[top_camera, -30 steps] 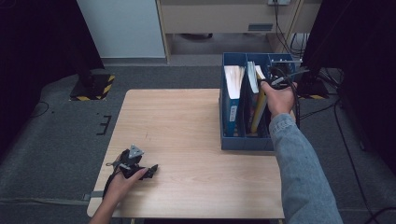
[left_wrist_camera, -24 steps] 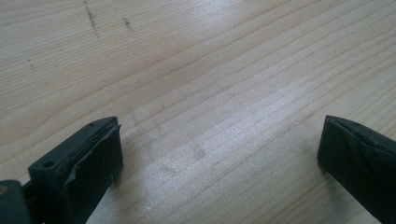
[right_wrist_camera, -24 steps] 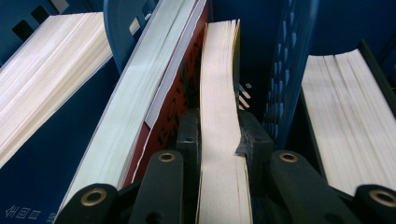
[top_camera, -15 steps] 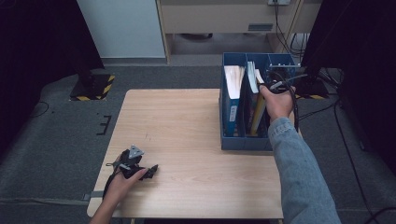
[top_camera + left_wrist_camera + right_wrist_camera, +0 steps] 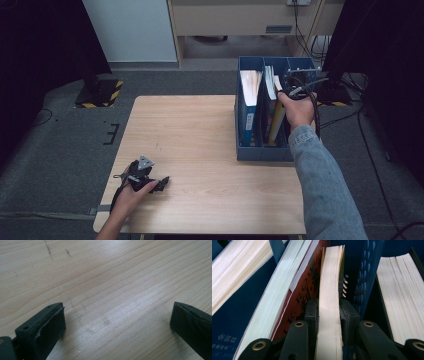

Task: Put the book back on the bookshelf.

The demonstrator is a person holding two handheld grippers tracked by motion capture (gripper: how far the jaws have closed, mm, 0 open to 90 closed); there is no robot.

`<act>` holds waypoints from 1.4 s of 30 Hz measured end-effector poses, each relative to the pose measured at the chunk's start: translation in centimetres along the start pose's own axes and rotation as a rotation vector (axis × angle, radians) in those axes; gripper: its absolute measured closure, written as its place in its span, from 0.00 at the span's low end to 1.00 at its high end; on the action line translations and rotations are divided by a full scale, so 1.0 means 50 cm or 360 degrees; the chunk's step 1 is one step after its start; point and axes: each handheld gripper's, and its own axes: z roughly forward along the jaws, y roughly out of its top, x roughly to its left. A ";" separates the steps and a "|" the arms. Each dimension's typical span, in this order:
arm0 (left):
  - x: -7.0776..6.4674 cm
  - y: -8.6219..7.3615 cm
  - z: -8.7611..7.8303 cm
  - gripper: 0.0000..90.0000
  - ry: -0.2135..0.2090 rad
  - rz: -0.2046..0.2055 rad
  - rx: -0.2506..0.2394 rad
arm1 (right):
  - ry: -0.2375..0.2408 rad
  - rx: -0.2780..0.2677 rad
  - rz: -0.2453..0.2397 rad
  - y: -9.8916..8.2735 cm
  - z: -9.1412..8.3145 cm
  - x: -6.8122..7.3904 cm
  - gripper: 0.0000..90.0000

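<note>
The book (image 5: 329,302) stands page edge up in the middle slot of the blue rack (image 5: 242,150), at the upper right of the high view. My right gripper (image 5: 328,315) pinches its pages from above, one jaw on each side, with the book's long edge running away along the jaws. A red-covered book (image 5: 299,297) leans against it. I judge the book can lift straight up. My left gripper (image 5: 117,322) rests spread on the bare tabletop (image 5: 200,135) at lower left, well apart.

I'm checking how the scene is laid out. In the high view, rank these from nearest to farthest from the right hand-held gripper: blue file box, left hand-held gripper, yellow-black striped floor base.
1. Blue file box, directly under the right hand-held gripper.
2. Left hand-held gripper, table's near-left corner.
3. Yellow-black striped floor base, floor beyond the table's left side.
</note>
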 end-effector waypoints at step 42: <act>-0.001 0.000 0.000 0.00 -0.0001 0.0002 0.0003 | -0.0066 -0.0076 -0.0008 0.024 0.019 0.019 0.82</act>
